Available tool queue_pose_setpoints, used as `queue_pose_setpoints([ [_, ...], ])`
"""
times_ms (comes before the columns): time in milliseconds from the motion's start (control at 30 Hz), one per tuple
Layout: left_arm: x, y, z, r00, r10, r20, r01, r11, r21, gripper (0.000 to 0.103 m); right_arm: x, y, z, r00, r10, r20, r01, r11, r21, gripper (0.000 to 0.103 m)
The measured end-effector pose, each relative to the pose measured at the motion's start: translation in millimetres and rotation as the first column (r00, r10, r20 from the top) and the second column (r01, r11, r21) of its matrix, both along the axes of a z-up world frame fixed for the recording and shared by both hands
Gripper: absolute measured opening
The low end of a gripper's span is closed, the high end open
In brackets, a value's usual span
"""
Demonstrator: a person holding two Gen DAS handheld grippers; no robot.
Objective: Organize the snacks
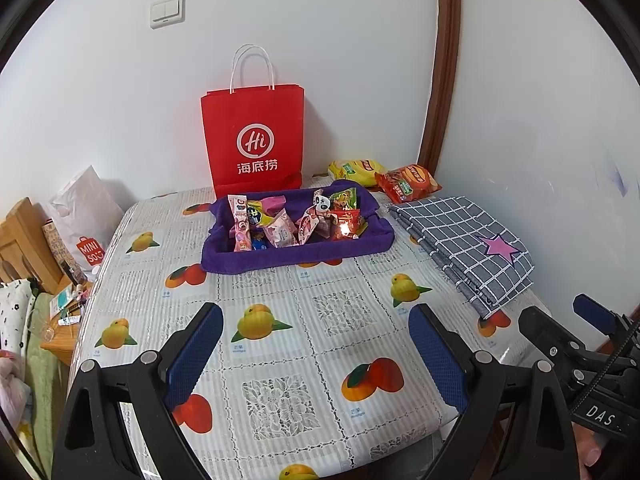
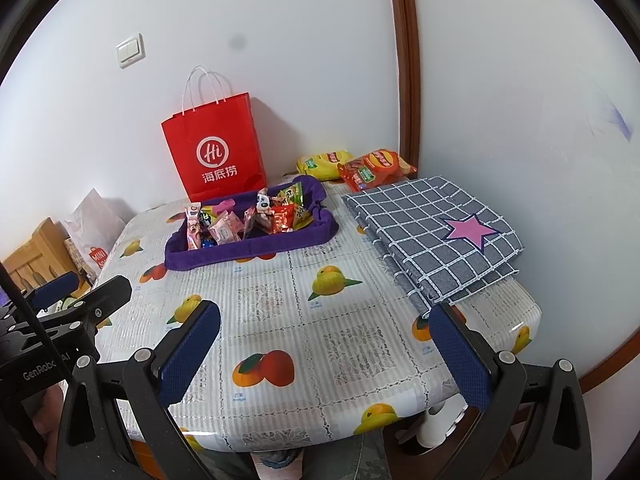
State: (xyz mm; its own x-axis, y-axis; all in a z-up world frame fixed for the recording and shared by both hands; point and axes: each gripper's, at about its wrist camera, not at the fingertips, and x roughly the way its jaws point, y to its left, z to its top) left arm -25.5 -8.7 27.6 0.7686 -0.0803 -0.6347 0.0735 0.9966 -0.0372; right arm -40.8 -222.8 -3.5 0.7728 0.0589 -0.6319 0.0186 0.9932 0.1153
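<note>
Both hand-held grippers, left [image 1: 316,356] and right [image 2: 324,356], hang spread apart and empty. Risk: crinkly wrapped snacks [image 1: 296,220] slipping, or dragging the floppy purple cloth tray [image 1: 280,258] across the fruit-print worktop [image 1: 280,320].

From my remote seat, the tablecloth [image 1: 280,344] reads as glossy, ribbed plastic with printed fruit. The purple tray [image 1: 296,254] at centre looks like soft, matt terry cloth; its snack packets [image 1: 296,220] are shiny foil and film (one catches a hard glare). The red bag [image 1: 254,140] is matt paper. At right, the checked cloth [image 1: 464,240] is woven, matt. My left gripper [image 1: 316,356] has matt black plastic with rough blue pads [image 1: 436,356].
</note>
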Motion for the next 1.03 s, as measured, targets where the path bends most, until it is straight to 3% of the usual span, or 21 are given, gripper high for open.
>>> queue_pose_setpoints([
  [1033, 14, 0, -9, 1.0, 0.021, 0.003, -0.021, 1.0, 0.007, 0.094, 4, 7, 1, 1.0, 0.023, 0.011, -0.023, 1.0, -0.004, 0.103],
])
